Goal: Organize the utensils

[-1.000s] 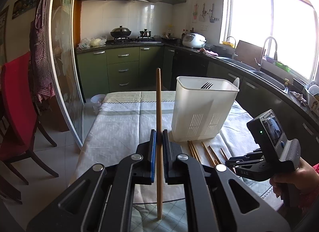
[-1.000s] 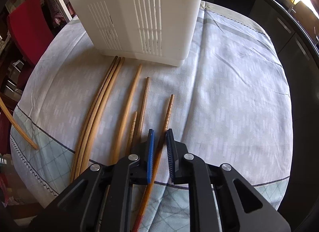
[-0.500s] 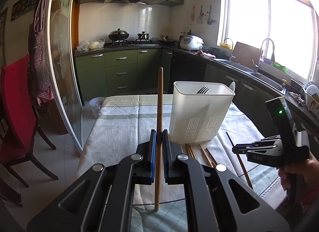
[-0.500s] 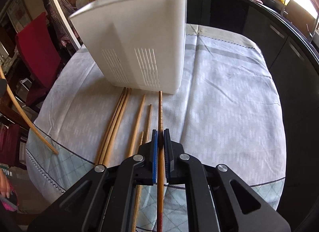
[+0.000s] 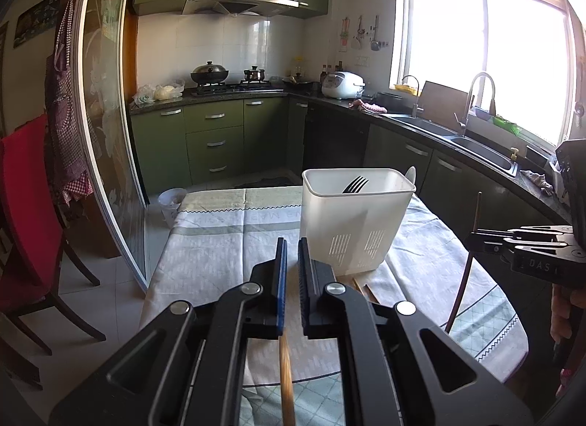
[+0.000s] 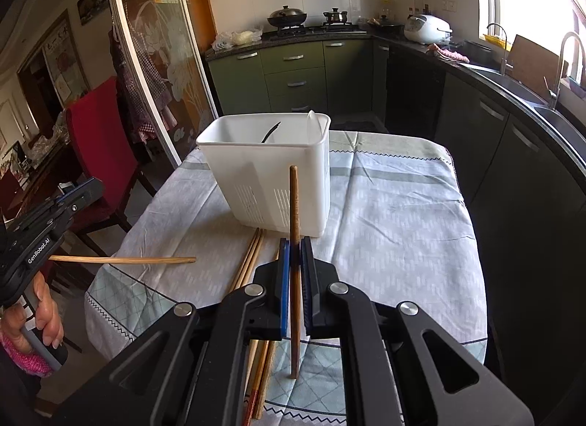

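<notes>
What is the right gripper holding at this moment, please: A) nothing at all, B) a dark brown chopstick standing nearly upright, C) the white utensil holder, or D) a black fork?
B: in the right wrist view the right gripper is shut on a dark brown chopstick that stands nearly upright in front of the white utensil holder, while the black fork sits inside that holder.
</notes>
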Motion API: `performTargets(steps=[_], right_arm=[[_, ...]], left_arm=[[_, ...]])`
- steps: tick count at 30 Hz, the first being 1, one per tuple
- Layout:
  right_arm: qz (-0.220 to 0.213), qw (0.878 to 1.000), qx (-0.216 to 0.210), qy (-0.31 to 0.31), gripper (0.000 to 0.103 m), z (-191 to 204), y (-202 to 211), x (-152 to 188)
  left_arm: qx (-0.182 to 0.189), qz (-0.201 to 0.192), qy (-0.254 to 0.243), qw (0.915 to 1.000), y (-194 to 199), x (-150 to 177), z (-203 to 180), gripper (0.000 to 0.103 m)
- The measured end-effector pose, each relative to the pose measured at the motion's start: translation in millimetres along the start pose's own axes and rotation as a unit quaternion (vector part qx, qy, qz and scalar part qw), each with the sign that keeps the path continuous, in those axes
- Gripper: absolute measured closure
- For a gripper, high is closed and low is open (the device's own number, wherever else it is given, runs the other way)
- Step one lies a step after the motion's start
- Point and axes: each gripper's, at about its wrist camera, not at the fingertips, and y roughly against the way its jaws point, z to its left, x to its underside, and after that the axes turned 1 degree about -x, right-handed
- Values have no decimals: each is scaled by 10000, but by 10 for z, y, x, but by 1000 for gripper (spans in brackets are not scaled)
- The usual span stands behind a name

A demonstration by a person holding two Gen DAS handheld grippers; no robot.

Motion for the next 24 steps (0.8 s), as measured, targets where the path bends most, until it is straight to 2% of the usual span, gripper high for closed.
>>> performTargets(steps=[6, 11, 21, 24], right_arm=[[12, 10000, -83, -43, 96, -43, -25, 39], [28, 9999, -110, -50, 96, -64, -46, 48], [90, 9998, -154, 26, 96, -32, -102, 70], [105, 9998, -157, 43, 96, -23, -112, 76]], left_arm=[[23, 310, 92, 9995, -197, 21, 37, 98], [30, 341, 93, 9994, -263, 45, 50, 103], [25, 36, 53, 10000, -231, -86, 68, 103], [38, 64, 12, 10000, -267, -144, 69, 103]])
